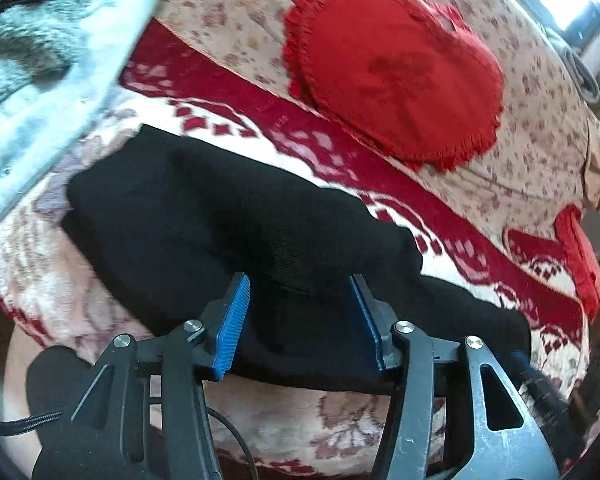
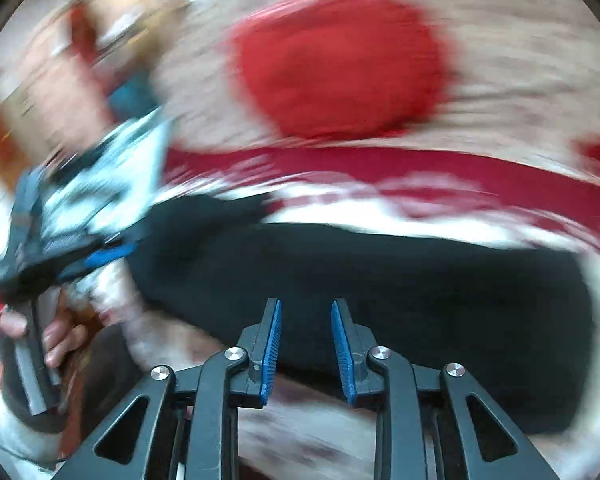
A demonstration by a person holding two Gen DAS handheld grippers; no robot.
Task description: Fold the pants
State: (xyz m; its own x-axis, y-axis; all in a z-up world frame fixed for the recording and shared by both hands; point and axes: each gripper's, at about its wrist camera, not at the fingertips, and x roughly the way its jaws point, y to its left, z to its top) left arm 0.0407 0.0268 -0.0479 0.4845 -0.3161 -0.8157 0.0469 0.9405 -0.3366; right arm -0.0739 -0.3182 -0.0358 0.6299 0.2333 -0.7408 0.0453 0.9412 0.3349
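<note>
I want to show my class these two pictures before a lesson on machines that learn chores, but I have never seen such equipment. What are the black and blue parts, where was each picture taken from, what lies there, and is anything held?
There is no robot here. A person holds a hand tool in each hand, and each tool has two fingers with blue pads and a wide-angle camera looking along them.

The sharper picture comes from the left gripper; the blurred one from the right gripper, where the left tool and the person's hand show at the side.

Black pants lie on a red and white patterned blanket. Behind is a red heart-shaped cushion, and grey clothing lies to one side.

Both grippers are open over the pants; neither holds anything.
</note>
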